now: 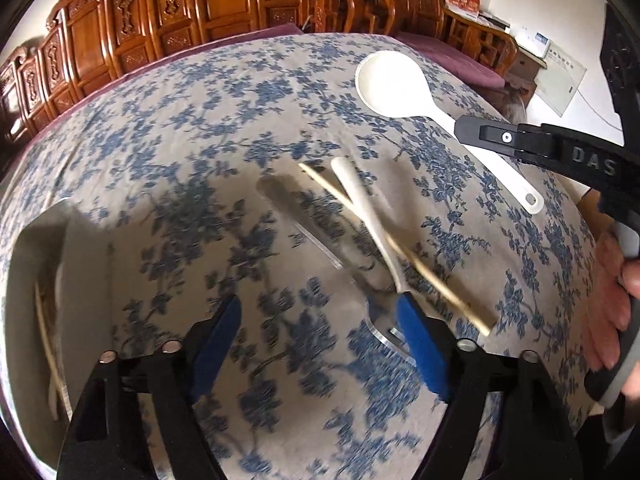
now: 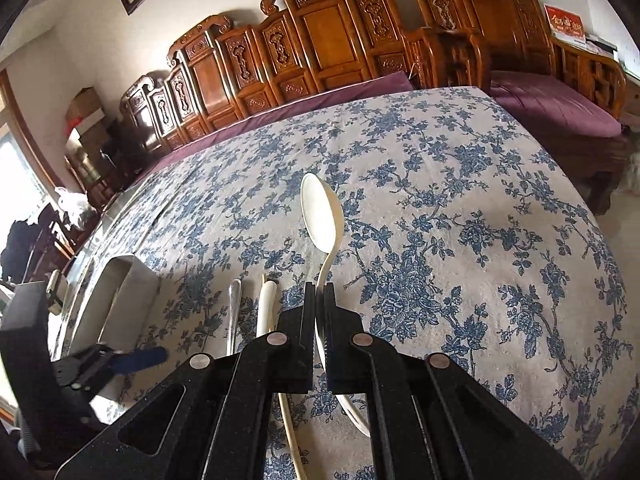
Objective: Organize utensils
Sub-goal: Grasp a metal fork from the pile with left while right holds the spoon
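Utensils lie scattered on the bench [image 1: 168, 128], which wears a cloth of blue flowers on a pale ground; a white rice spoon [image 2: 320, 216] is clamped by its handle between the closed fingers of the right tool [image 2: 319, 292], its bowl pointing toward the far edge of the bench and its handle end passing back under the jaws; in the left wrist view the same spoon [image 1: 386, 82] shows near the far right part of the bench, with the right tool [image 1: 466, 130] across its handle and a hand [image 1: 612, 300] on the grip at the right edge of that view. Nearer the middle of the bench a white-handled utensil [image 1: 360, 196] and a wooden chopstick [image 1: 436, 276] cross each other, beside a metal utensil [image 1: 288, 204] that is too blurred to name; the left tool [image 1: 320, 340] hangs over them with its blue-padded fingers [image 1: 216, 336] spread apart, nothing pressed between the pads, the right-hand pad just at the near end of the white handle. A pale upright holder [image 1: 28, 264] stands at the left side of the bench; at least one chopstick [image 1: 44, 332] and a pale handle stand inside it. Carved wooden seats [image 2: 328, 36] with purple cushions run along the far side of the bench.
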Tool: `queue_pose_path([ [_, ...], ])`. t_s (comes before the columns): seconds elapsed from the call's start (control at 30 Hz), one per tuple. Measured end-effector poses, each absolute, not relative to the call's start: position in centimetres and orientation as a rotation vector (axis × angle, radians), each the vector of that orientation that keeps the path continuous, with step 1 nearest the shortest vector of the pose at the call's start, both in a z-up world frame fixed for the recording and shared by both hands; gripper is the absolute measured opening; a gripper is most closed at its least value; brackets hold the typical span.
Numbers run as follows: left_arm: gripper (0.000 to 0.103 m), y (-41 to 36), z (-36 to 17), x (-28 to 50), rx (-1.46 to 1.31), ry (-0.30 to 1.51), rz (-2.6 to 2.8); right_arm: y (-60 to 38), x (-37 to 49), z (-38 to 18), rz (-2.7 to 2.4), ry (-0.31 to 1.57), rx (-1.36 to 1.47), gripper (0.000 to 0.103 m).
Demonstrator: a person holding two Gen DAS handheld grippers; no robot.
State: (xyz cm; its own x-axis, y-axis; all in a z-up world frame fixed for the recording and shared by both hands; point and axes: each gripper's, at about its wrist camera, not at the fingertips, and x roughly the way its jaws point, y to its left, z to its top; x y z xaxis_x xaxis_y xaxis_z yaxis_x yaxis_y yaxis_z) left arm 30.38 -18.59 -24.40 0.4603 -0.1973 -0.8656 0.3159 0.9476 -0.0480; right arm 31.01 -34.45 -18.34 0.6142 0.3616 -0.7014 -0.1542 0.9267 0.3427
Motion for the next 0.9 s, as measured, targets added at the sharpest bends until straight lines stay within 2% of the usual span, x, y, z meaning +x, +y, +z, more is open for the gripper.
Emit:
queue_pose_path([
  [0.1,0.064,-19.4,-25.0,31.1,0.117,1.064,-0.319,-34.7,31.1,-18.3,0.304,0.861,0.269,0.005],
  [0.2,0.053,-20.2,-25.5,31.8,0.101,1.078,-0.323,-34.9,31.2,-18.5,0.302,0.864,0.278,0.005],
  [0.27,0.041,-20.6,-25.6,32.1,0.102,1.084,-0.315,-34.9,31.2,-18.6,0.300,0.867,0.276,0.005],
  [0.33,0.036,-20.9,-25.6,32.2,0.108,1.082,-0.308,-34.9,31.2,-18.5,0.303,0.867,0.277,0.005],
  [0.4,0.035,-20.9,-25.6,32.4,0.108,1.082,-0.301,-34.9,31.1,-18.4,0.307,0.864,0.277,0.005],
  [0.53,0.022,-20.5,-25.7,32.4,0.135,1.077,-0.270,-34.6,31.1,-18.4,0.312,0.862,0.269,0.005],
  [0.67,0.021,-20.1,-25.7,32.6,0.150,1.080,-0.258,-34.5,31.1,-18.3,0.313,0.863,0.268,0.005],
  [0.9,0.007,-18.9,-25.6,32.7,0.114,1.088,-0.246,-34.1,31.1,-18.4,0.316,0.867,0.257,0.005],
])
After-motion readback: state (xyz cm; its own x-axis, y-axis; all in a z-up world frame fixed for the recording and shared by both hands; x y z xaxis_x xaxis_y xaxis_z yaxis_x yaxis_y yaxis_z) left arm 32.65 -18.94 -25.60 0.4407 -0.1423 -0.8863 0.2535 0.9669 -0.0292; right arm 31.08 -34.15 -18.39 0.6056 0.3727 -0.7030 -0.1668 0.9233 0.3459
